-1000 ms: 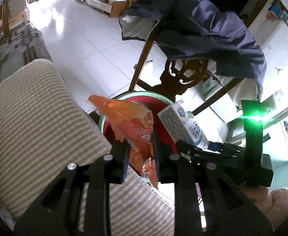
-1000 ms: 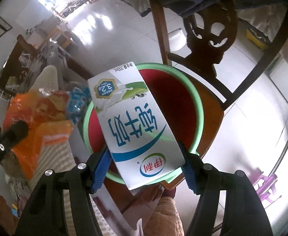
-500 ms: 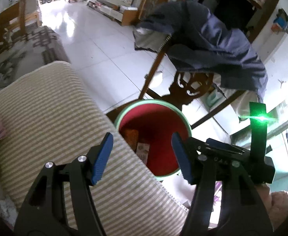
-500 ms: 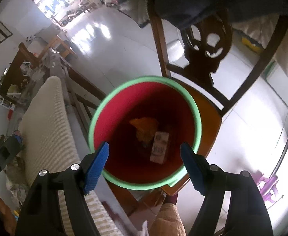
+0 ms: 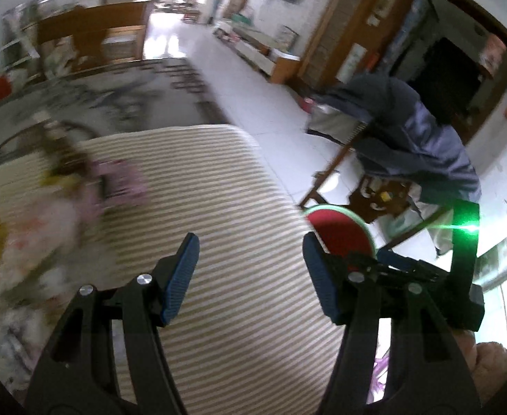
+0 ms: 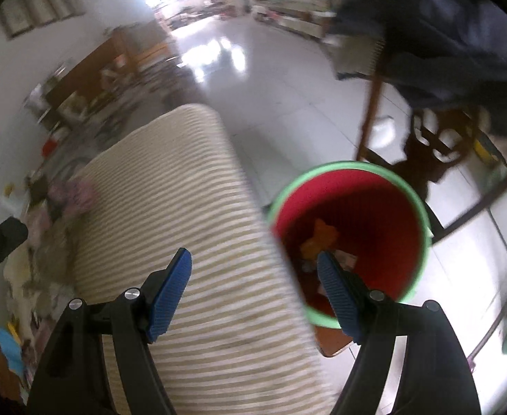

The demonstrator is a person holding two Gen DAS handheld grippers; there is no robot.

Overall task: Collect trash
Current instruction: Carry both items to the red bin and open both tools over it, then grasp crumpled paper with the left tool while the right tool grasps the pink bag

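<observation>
The red bin with a green rim (image 6: 350, 228) stands on a wooden chair seat; an orange wrapper (image 6: 321, 237) and other trash lie at its bottom. In the left wrist view only part of the bin (image 5: 338, 231) shows past the striped sofa arm (image 5: 236, 259). My left gripper (image 5: 248, 276) hangs open and empty above that arm. The right gripper (image 6: 253, 285) is open and empty too, over the arm's edge with the bin just to its right. More litter (image 5: 39, 214), blurred, lies on the seat to the left: pink, yellow and white pieces.
A dark carved chair (image 6: 436, 145) draped with a blue-grey garment (image 5: 416, 138) stands behind the bin. White tiled floor (image 6: 274, 103) stretches toward a bright doorway. A patterned cushion (image 5: 91, 97) lies beyond the arm. The right gripper's green light (image 5: 466, 228) shows at right.
The left gripper let go of the orange wrapper and the right let go of the milk carton; both fell into the bin. Both grippers then swung left, away from the bin, over the sofa arm.
</observation>
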